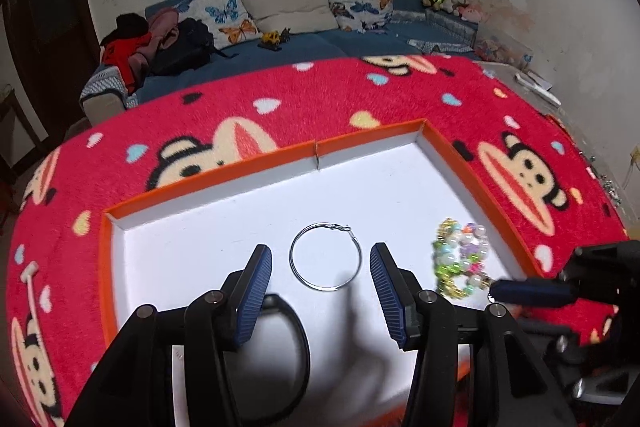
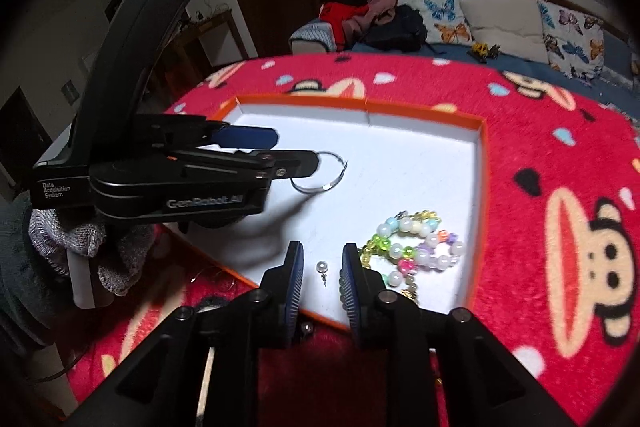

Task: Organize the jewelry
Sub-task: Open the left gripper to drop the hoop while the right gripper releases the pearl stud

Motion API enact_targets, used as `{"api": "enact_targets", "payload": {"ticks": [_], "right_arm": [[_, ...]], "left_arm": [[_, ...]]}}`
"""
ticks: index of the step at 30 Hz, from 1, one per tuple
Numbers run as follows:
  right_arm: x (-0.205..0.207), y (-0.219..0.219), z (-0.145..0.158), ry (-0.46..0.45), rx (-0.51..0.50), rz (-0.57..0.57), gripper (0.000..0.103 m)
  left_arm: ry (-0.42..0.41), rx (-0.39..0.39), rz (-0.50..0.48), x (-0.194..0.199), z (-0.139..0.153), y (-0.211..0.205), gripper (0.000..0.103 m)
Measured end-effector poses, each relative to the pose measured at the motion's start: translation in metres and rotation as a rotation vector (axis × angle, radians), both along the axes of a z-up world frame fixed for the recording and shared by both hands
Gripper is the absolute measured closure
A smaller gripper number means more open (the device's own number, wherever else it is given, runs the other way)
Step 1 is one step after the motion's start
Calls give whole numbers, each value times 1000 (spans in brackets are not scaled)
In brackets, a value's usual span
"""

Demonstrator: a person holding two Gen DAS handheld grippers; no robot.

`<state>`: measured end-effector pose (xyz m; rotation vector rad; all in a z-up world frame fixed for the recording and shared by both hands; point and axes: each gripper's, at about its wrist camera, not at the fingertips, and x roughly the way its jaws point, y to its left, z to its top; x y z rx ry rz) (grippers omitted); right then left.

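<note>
The little pearl stud earring (image 2: 322, 271) lies on the white floor of the orange-rimmed tray (image 2: 482, 163), pearl end away from the right hand-held gripper (image 2: 321, 277) and pin toward it, its long axis running between the released, spread fingers. Farther in, the silver hoop earring (image 1: 326, 257) lies flat just ahead of the left hand-held gripper (image 1: 321, 283), also released, with the beaded bracelet (image 1: 462, 257) heaped to its right. The tray sits on a red monkey-print tabletop (image 1: 320, 99), with a blue sofa (image 1: 304, 47) beyond.
</note>
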<state>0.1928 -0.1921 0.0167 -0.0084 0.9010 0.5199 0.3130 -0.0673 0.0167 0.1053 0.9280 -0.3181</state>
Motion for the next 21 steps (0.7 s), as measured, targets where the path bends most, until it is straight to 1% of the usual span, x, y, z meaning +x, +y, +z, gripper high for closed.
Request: {"api": "enact_targets", "payload": {"ticks": [5, 7, 8, 9, 14, 19, 21], "right_arm": [[-18, -14, 15, -39, -4, -30, 75], [-25, -20, 17, -43, -14, -54, 70], [-26, -23, 17, -44, -15, -62, 65], [-29, -26, 16, -44, -11, -71, 63], [-38, -38, 7, -10, -7, -104, 63], [-49, -35, -4, 12, -33, -88, 63], [-52, -32, -8, 19, -43, -78, 63]], "left_arm": [[-35, 9, -18, -38, 23, 3, 48], [-40, 4, -25, -56, 28, 6, 48], [-44, 3, -29, -68, 30, 7, 48], [-46, 5, -31, -76, 31, 7, 48], [-30, 17, -28, -117, 22, 13, 48], [18, 7, -22, -138, 1, 19, 48], [34, 4, -17, -140, -7, 21, 49]]}}
